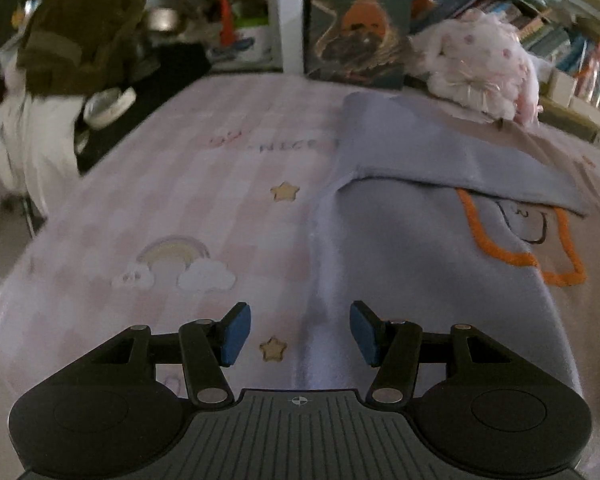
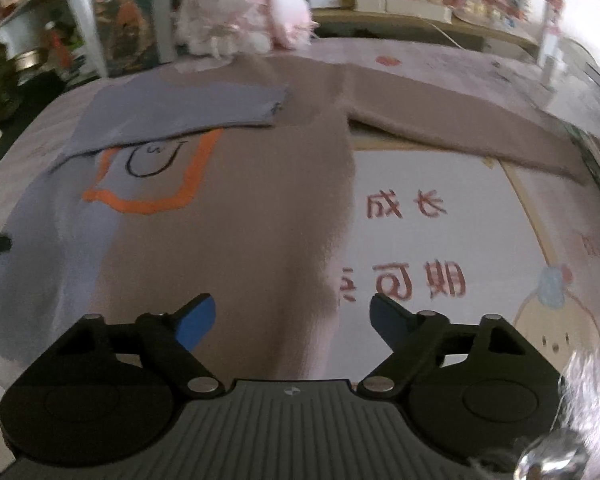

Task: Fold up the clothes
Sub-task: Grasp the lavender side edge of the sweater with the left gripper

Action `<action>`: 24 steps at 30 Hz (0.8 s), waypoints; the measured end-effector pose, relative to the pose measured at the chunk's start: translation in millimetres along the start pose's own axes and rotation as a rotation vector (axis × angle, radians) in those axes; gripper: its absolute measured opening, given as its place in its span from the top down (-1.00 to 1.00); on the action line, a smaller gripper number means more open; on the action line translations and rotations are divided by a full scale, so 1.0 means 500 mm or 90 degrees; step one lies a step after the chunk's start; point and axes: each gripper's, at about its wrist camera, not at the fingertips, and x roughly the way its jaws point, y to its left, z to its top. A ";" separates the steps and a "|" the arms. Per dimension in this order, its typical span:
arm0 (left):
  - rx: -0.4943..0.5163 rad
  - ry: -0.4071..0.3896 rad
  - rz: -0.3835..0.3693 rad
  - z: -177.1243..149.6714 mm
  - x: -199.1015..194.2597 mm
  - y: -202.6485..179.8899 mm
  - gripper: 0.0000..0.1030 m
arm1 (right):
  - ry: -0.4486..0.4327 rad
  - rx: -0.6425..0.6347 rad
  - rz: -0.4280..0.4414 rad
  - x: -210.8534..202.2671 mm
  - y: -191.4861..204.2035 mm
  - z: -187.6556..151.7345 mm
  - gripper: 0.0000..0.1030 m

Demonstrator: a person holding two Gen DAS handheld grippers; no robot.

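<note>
sweater (image 2: 228, 216) is laid flat on the table (image 1: 160, 208), left sleeve (image 1: 440, 152) already folded across, both grippers (image 1: 300, 334) (image 2: 292, 322) held part open and empty over its near hem, likely lined up for the next fold

The sweater (image 2: 228, 216) is half lavender-grey, half dusty tan, with a thick orange outline (image 2: 148, 200) and a thin black doodle on its chest. Under it the cloth (image 1: 172, 184) is pale pink check, printed with a pastel rainbow (image 1: 174, 252), white clouds and yellow stars (image 1: 285, 191). The plush toy (image 2: 236, 12) is white with pink spots. Both hand-held grippers are black with blue pads (image 1: 236, 334).
</note>
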 end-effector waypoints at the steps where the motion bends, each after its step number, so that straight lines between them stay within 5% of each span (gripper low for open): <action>1: -0.009 0.001 -0.011 -0.005 -0.001 0.010 -0.07 | 0.004 0.007 -0.001 -0.001 0.002 -0.003 -0.41; 3: -0.013 0.007 -0.031 -0.013 0.000 0.018 -0.03 | 0.014 0.010 -0.008 0.000 0.008 -0.010 -0.15; 7: -0.034 0.013 -0.055 -0.019 0.003 0.030 0.68 | 0.013 0.013 -0.021 -0.003 0.020 -0.021 0.19; 9: -0.048 0.014 -0.074 -0.017 0.004 0.035 0.88 | 0.008 0.017 -0.023 -0.005 0.025 -0.024 0.45; 10: -0.050 0.014 -0.079 -0.016 0.005 0.035 0.90 | 0.005 0.018 -0.023 -0.006 0.027 -0.026 0.65; 13: -0.051 -0.006 -0.073 -0.006 0.001 0.045 0.91 | 0.001 0.014 -0.021 -0.004 0.038 -0.025 0.74; 24: -0.045 -0.003 -0.027 0.030 0.042 0.094 0.88 | -0.011 -0.023 0.005 0.030 0.105 -0.001 0.75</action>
